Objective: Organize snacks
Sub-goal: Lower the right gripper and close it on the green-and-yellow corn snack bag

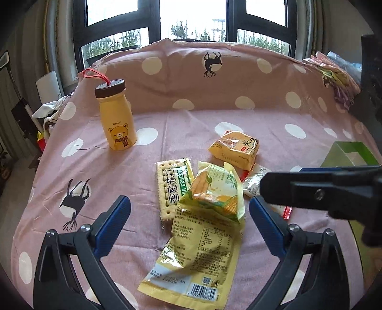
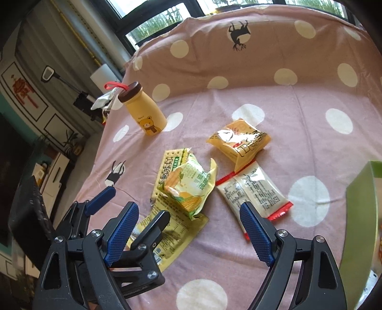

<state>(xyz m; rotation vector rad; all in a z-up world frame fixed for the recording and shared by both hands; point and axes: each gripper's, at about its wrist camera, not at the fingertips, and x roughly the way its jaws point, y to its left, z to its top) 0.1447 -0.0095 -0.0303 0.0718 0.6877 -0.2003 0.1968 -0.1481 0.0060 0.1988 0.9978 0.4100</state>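
Left claw (image 1: pixel 189 209) spread wide, empty, over yellow foil corn snack packet (image 1: pixel 214 193); right claw (image 2: pixel 189 224) likewise wide, empty; pink dotted cloth (image 2: pixel 262 114); green box (image 2: pixel 360 214) nearby

We see soft daylight from the window (image 1: pixel 191 21), glare on snack wrappers (image 2: pixel 238 140), fisheye-bent edges, dark corners.

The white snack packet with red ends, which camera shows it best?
The right wrist view. There the white packet with red ends lies fully exposed between the right gripper fingers' spread. In the left wrist view, that gripper's dark body covers most of the packet, leaving only a corner and a red end.
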